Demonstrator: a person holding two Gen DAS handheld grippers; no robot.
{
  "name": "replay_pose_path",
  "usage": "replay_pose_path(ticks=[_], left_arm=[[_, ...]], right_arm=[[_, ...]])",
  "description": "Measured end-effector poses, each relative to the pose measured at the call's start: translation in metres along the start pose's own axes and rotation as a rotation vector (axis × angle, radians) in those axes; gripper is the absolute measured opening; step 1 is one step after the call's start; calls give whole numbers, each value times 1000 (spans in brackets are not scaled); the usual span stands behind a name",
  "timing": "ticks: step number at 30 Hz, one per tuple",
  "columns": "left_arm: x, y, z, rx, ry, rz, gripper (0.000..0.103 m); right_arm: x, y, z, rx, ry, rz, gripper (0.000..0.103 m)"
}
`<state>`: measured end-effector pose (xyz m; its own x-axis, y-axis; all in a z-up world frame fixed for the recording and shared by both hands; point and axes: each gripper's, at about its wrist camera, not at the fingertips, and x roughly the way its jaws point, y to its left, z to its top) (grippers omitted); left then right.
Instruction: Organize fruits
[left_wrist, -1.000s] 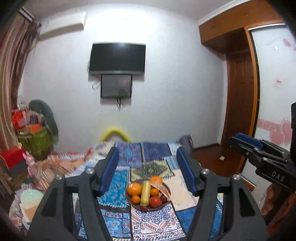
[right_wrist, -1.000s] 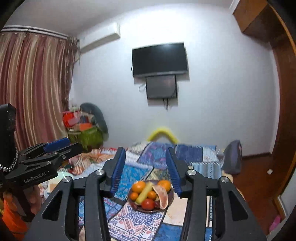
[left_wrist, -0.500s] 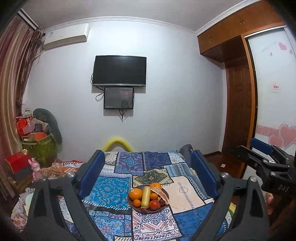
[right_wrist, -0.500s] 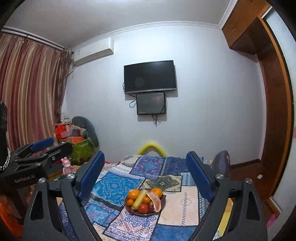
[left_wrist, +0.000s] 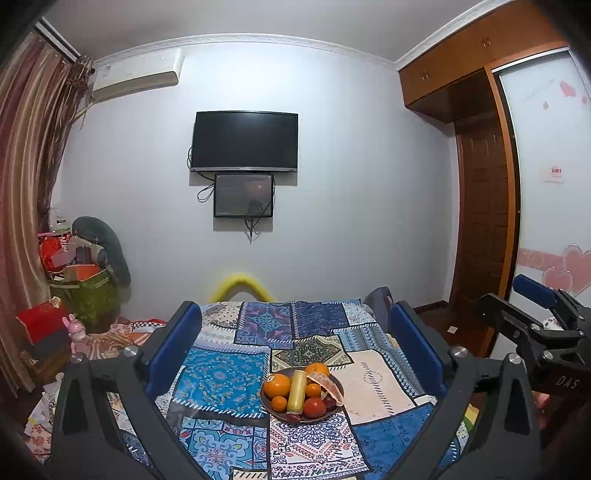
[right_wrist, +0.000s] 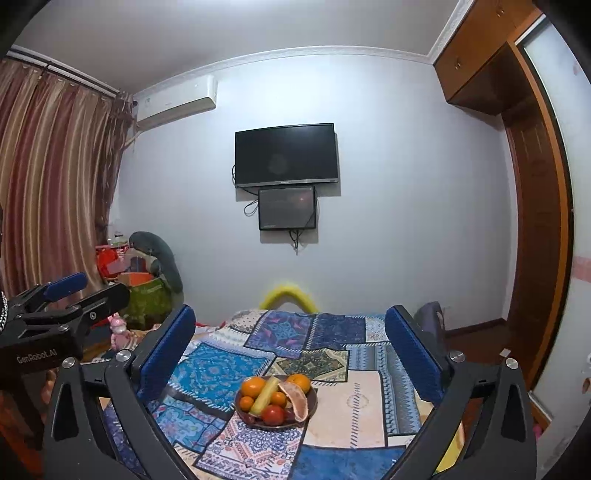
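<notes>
— Jaws on the left gripper (left_wrist: 295, 354) and right gripper (right_wrist: 290, 350) stood wide, empty, well above the patchwork-covered table (left_wrist: 221, 384).

— And the fruit?

— All heaped in the bowl (left_wrist: 302, 416) mid-table; that could be before or after sorting.

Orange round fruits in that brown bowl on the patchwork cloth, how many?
4 orange round fruits: a large one at the brown bowl's left, one at the back, a small one in the middle, another small one front left. More may hide underneath.

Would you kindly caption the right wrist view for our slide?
Open right gripper frames a fruit bowl on the patchwork cloth.
</notes>
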<state>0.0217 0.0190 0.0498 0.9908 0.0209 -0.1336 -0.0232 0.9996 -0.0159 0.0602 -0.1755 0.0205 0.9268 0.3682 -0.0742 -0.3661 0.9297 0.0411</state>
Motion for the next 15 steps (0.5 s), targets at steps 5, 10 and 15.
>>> replay_pose_path(ticks=[5, 10, 15], left_arm=[[1, 1, -3, -1, 3, -6, 103], [1, 0, -3, 3, 5, -11, 103], [1, -1, -2, 5, 6, -14, 103]], right_arm=[[0, 0, 0, -2, 6, 0, 103], [-3, -1, 1, -2, 6, 2, 103], [-3, -1, 1, -3, 6, 1, 103]])
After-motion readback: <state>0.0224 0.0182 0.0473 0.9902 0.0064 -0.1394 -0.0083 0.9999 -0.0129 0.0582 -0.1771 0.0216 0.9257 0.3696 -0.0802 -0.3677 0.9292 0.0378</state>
